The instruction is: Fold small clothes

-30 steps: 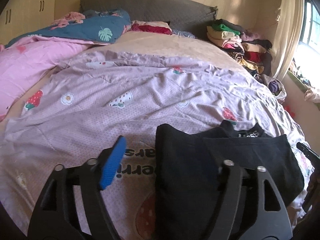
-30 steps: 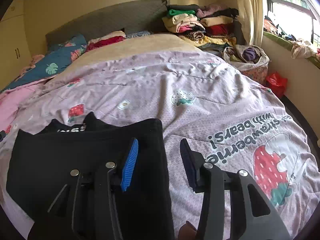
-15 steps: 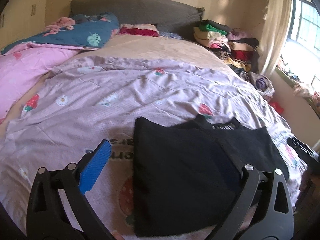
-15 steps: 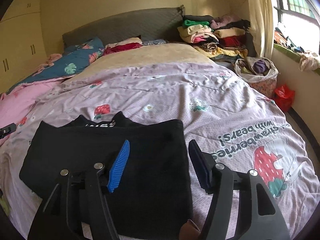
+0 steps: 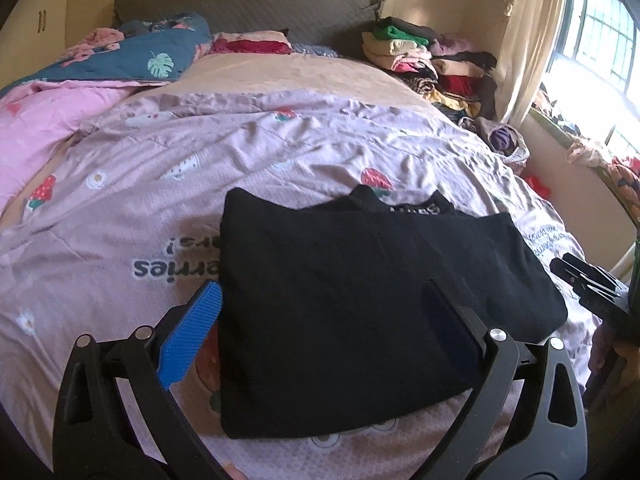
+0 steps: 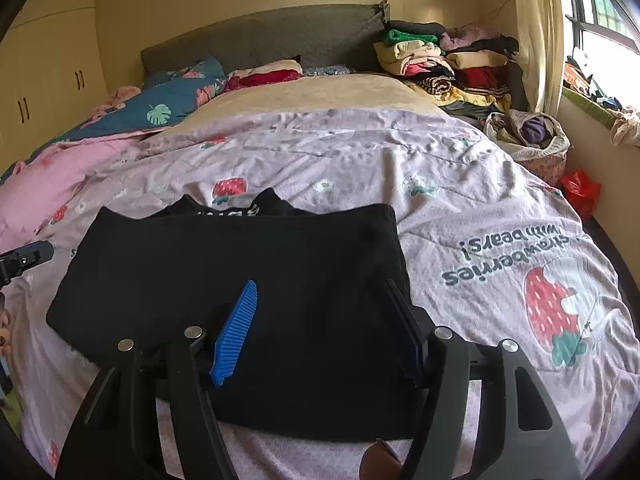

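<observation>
With both sides turned in, black garment [image 5: 360, 300] flat at lower centre on lilac quilt [image 5: 240, 152]; left gripper [image 5: 320, 320] spread wide, empty; right gripper [image 6: 320, 320] opening, clear of cloth; final crosswise fold judged outstanding.

The black garment [image 5: 360, 288] hides its own neckline print: only broken white letters show, too small to read. Its folded layers cover whatever lies beneath, and the bedspread [image 5: 168, 184] lettering runs under its left edge. The right hand-held gripper [image 5: 584, 284] is cut off at the frame's right edge, its fingers unseen there
</observation>
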Motion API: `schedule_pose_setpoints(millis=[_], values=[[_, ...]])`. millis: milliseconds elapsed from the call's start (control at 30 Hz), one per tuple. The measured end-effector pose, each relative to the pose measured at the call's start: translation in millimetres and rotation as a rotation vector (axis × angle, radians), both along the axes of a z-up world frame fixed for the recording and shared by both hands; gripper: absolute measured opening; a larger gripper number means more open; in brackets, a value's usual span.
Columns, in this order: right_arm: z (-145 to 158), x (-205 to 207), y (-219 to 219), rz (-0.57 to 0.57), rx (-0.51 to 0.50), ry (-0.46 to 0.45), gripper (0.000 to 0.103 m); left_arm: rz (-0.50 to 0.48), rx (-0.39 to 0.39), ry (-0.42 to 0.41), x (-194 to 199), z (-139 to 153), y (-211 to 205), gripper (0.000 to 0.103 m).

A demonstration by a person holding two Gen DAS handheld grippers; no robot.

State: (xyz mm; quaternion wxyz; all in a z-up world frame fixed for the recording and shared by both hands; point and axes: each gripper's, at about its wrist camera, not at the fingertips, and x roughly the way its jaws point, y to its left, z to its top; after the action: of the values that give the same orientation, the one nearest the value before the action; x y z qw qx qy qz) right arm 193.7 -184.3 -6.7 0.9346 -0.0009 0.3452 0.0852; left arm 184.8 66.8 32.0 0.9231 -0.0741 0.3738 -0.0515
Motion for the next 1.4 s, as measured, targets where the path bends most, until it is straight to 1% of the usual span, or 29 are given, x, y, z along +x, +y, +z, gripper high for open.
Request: schedule_pose_setpoints(millis=[233,267,300,367,567,600,767,900,1067,1133,1267,1333,1400], values=[[-7,-6,2,0.007,-0.004,0.025,0.064,-0.007,-0.008,0.028,-7,-11,-3,0.093],[-8,-7,3,0.007,-0.003,0.029,0.064,-0.008,-0.007,0.031,-8,-12,-4,0.093],[-9,-8,2,0.008,-0.003,0.033,0.067,-0.007,-0.005,0.033,-9,-13,-4,0.093],[-13,-10,4,0.017,-0.001,0.046,0.068,-0.009,-0.011,0.04,-10,-15,-4,0.093],[-22,-13,11,0.032,-0.011,0.077,0.069,-0.016,0.006,0.069,-15,-26,-9,0.093],[-23,-14,12,0.031,-0.012,0.081,0.07,-0.019,0.009,0.074,-16,-28,-11,0.093],[-29,-16,9,0.021,-0.006,0.102,0.073,-0.022,0.019,0.093,-19,-35,-14,0.093],[-39,-15,6,0.002,-0.01,0.144,0.074,-0.025,0.03,0.111,-20,-41,-15,0.093],[-50,-14,2,-0.023,-0.009,0.189,0.075,-0.018,0.028,0.163,-20,-55,-12,0.093],[-51,-15,3,-0.025,-0.012,0.191,0.076,-0.013,0.031,0.192,-20,-63,-9,0.093],[-47,-19,4,-0.022,-0.011,0.167,0.078,-0.004,0.034,0.206,-22,-68,-7,0.093],[-41,-22,7,-0.009,-0.006,0.144,0.084,0.002,0.027,0.203,-23,-66,-3,0.093],[-35,-26,14,0.013,-0.009,0.115,0.087,0.021,0.017,0.197,-25,-63,3,0.093]])
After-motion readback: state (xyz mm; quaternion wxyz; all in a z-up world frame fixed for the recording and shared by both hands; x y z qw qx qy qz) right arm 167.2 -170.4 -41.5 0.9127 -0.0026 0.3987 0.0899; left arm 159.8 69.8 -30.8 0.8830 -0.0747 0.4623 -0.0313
